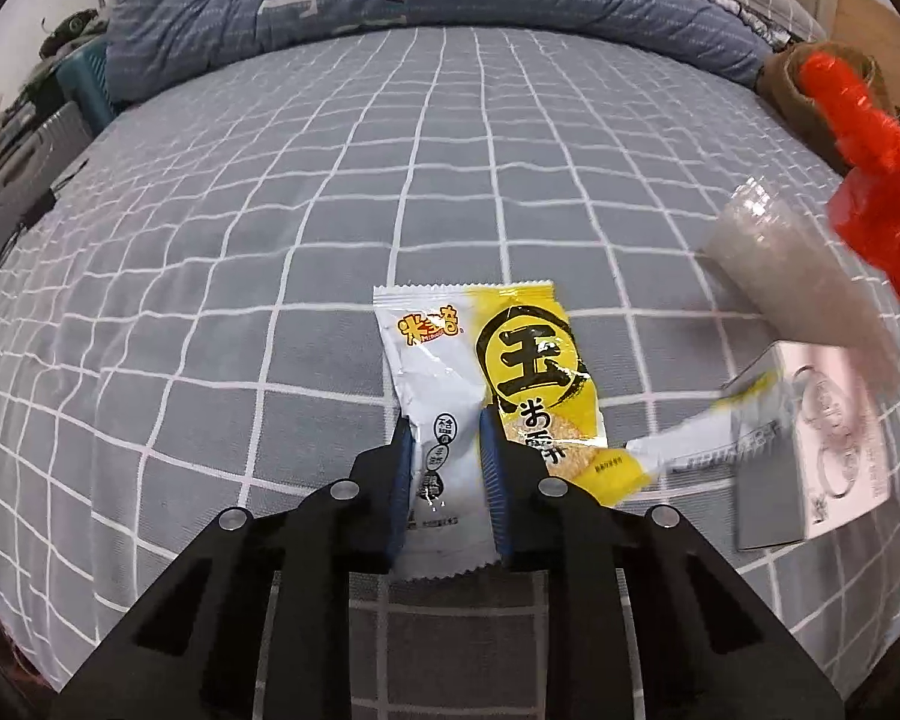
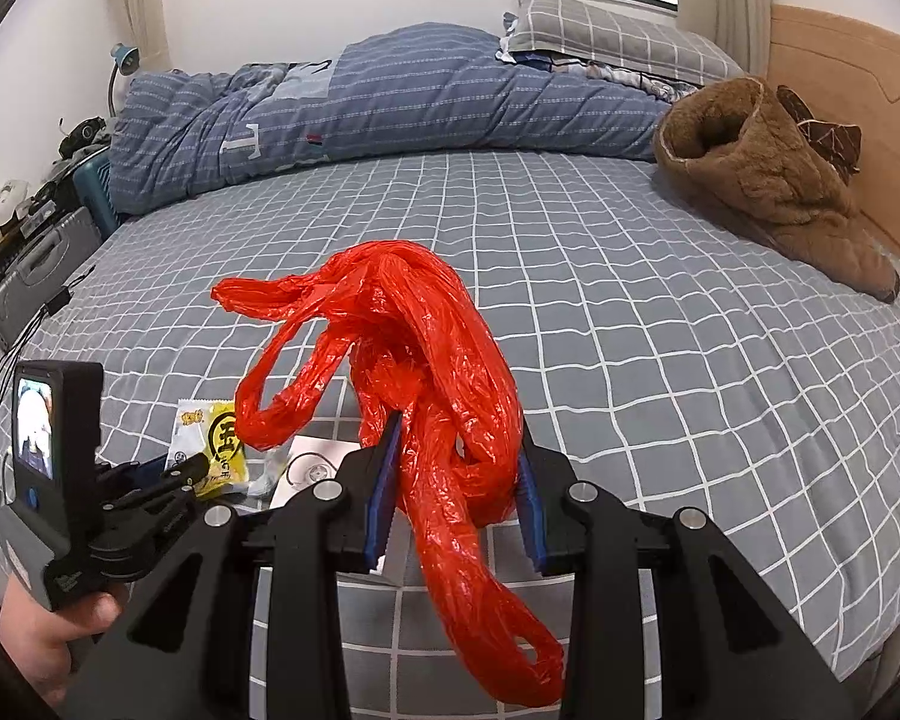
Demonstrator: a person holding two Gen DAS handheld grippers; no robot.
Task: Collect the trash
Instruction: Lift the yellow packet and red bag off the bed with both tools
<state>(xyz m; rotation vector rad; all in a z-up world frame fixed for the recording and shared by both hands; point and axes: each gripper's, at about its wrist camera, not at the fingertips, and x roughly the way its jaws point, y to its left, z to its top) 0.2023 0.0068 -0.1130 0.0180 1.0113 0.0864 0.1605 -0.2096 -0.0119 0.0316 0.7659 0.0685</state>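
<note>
Fingers (image 1: pixel 402 480) of the left gripper (image 1: pixel 444 438) pinch the near, white half of a yellow-and-white snack wrapper (image 1: pixel 480 384), their blue ribbed pads pressed in against its two sides so the foil buckles between them. The wrapper lies flat on the bed (image 1: pixel 270 240), its printed face up and its far crimped edge pointing away from the gripper. Just to its right lie a second, blurred wrapper (image 1: pixel 690 438) in yellow and white, a small white box (image 1: pixel 822 450) touching that wrapper's end, and a clear plastic cup (image 1: pixel 792 276) on its side beyond the box.

The right gripper (image 2: pixel 459 468) has its fingers (image 2: pixel 384 480) closed on a crumpled red plastic bag (image 2: pixel 426 360); the bunched film fills the gap between the pads, rises ahead of them in loops and hangs down below in a long tail. From the right wrist view the left gripper (image 2: pixel 180 474) shows at lower left on the wrapper, held by a hand (image 2: pixel 48 630).

The bed has a grey sheet with a white grid. A folded blue quilt (image 2: pixel 390 102) lies along its far side, a checked pillow (image 2: pixel 606 36) behind it, and a brown fleece garment (image 2: pixel 768 180) near the wooden headboard (image 2: pixel 858 102).
</note>
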